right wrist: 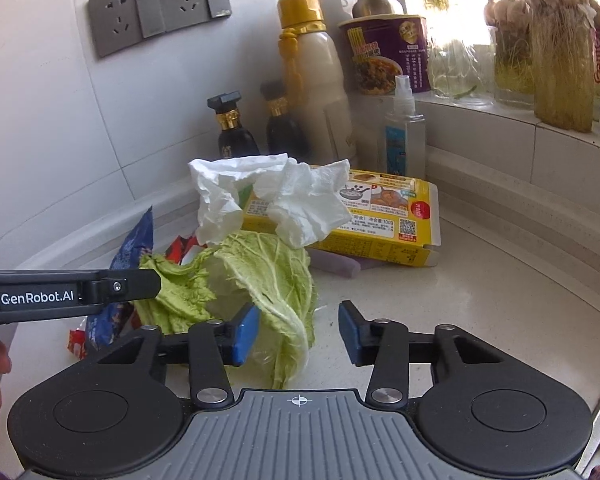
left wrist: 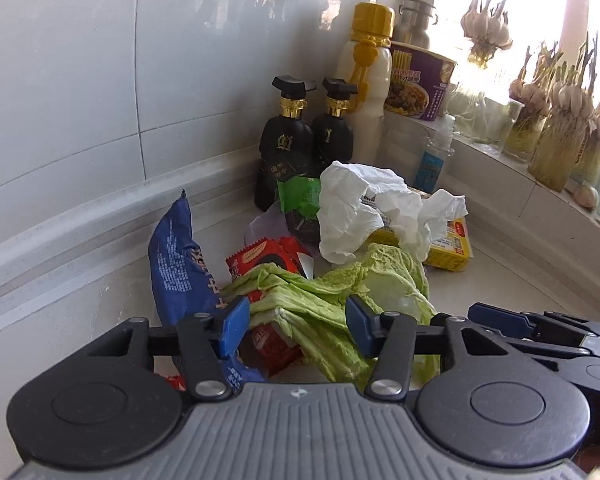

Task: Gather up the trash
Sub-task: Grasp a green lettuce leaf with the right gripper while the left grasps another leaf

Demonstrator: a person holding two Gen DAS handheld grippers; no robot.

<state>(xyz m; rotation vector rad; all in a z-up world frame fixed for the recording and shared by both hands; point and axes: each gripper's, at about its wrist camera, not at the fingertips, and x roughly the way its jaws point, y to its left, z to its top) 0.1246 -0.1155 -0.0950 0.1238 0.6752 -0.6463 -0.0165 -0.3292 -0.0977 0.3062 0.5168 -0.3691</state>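
Note:
A heap of trash lies in the counter corner: green cabbage leaves [left wrist: 324, 300] [right wrist: 260, 280], crumpled white tissue [left wrist: 364, 208] [right wrist: 268, 200], a yellow box [left wrist: 448, 240] [right wrist: 384, 216], a blue wrapper [left wrist: 176, 256] [right wrist: 136, 240], a red wrapper [left wrist: 264, 260] and a green wrapper [left wrist: 300, 200]. My left gripper [left wrist: 296, 326] is open, its pads on either side of the cabbage leaves. My right gripper [right wrist: 300, 336] is open, just in front of a cabbage leaf, its left pad against it. Each gripper shows in the other's view, at the edge.
Two black bottles [left wrist: 284, 140], a white bottle with a yellow cap [left wrist: 364, 92], a purple noodle cup [left wrist: 416, 80] and a spray bottle [right wrist: 404, 136] stand at the back. Jars of sprouting garlic [left wrist: 556, 136] line the window ledge. Wall sockets [right wrist: 156, 12] are above. Bare counter [right wrist: 480, 300] lies at right.

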